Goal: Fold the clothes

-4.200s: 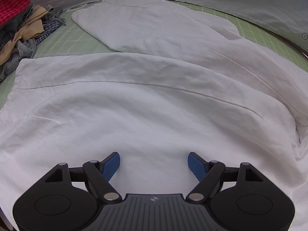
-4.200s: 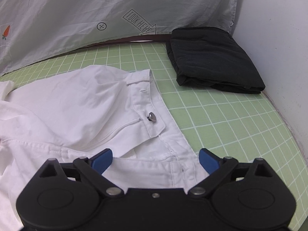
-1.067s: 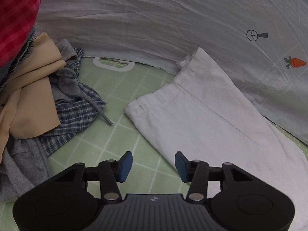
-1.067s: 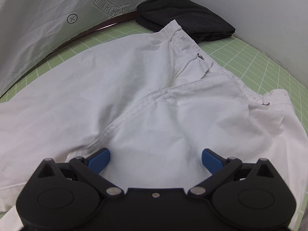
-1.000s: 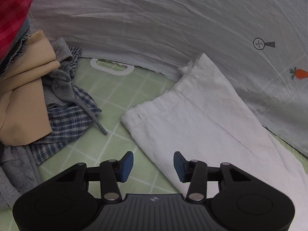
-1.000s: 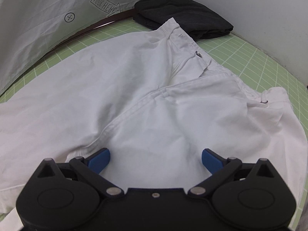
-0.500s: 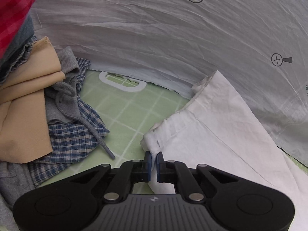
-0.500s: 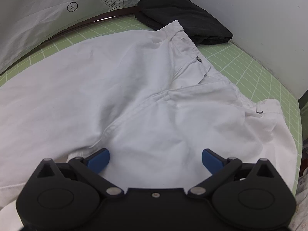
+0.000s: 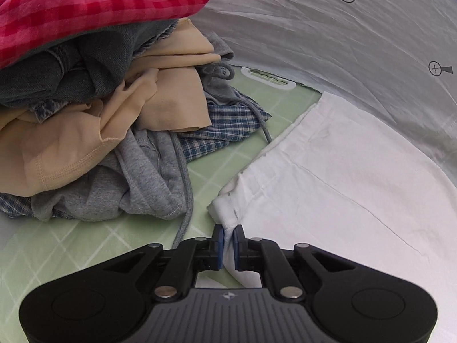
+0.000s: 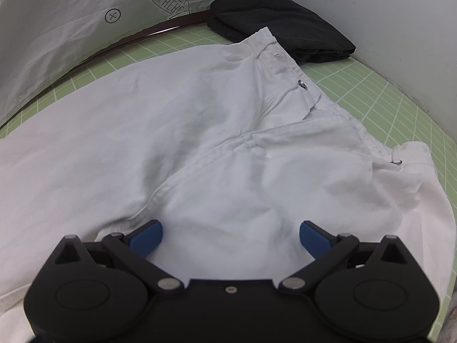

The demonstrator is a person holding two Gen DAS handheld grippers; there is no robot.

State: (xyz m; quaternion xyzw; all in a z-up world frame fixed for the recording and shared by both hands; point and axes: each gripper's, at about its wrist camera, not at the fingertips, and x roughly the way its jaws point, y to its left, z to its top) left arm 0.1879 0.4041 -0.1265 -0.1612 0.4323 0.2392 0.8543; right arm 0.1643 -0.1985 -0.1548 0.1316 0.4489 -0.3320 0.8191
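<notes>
In the left wrist view the pile of unfolded clothes fills the upper left of the frame, a grey drawstring trailing down from it toward the bottom centre. Just right of that cord, the left gripper is clamped on the hem corner of the white trousers, whose leg runs off to the right of the frame over the green mat.

In the right wrist view the trousers' seat and waistband fill the middle, a folded black garment lies at the upper right touching the waistband's far end, and the right gripper hovers spread wide over the crotch, holding nothing.

Risks, as I judge them: the grip is only on the very corner of the hem, so a quick pull could slip it free. The drawstring lies just beside the fingers and could snag and drag the pile. With the right gripper not pinning the cloth, lifting the leg may pull the whole garment askew, and the waistband may shove the black garment.

A second ago the left gripper was open, short of the hem; now it is closed on it and nearer the pile. The right gripper has barely moved.
</notes>
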